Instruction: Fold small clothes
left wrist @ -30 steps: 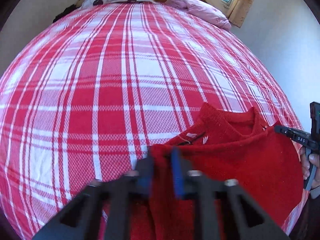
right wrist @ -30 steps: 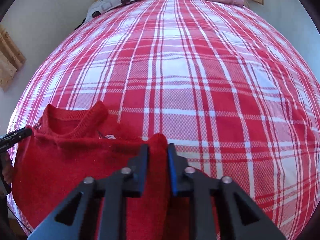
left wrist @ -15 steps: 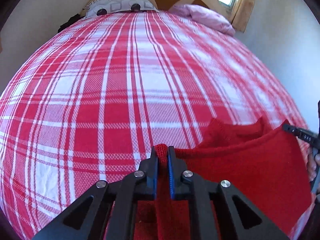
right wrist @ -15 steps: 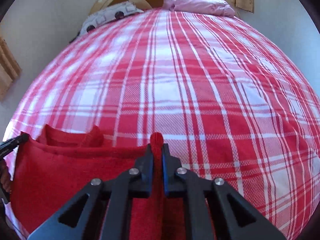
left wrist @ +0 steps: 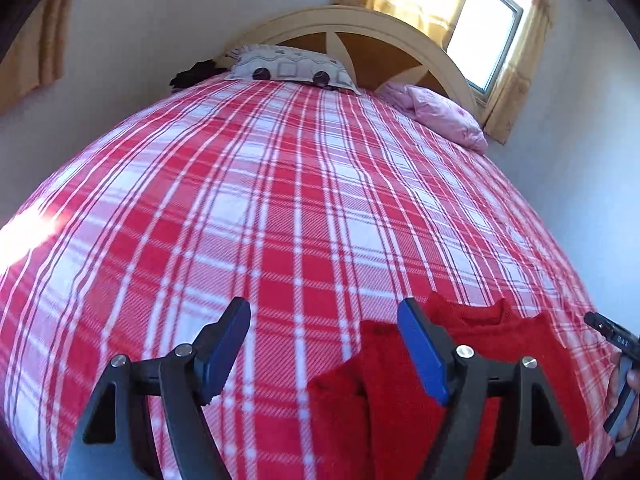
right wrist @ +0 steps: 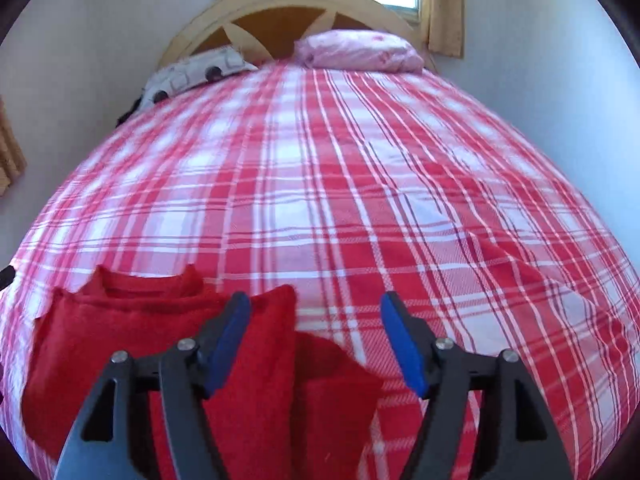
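The red sweater (right wrist: 132, 344) lies folded over near the bed's bottom edge, its collar showing behind the fold. The fold looks partly done; more folds seem left. The left gripper (left wrist: 324, 350) and the right gripper (right wrist: 316, 340) are both spread wide, holding nothing. The red checked bedspread (right wrist: 340, 184) covers the bed. Two pillows (right wrist: 360, 50) sit by the headboard (left wrist: 360, 28), under a window (left wrist: 484, 52).

one red sweater (left wrist: 500, 344), two pillows: one patterned pillow (left wrist: 292, 66), one pink pillow (left wrist: 440, 114).
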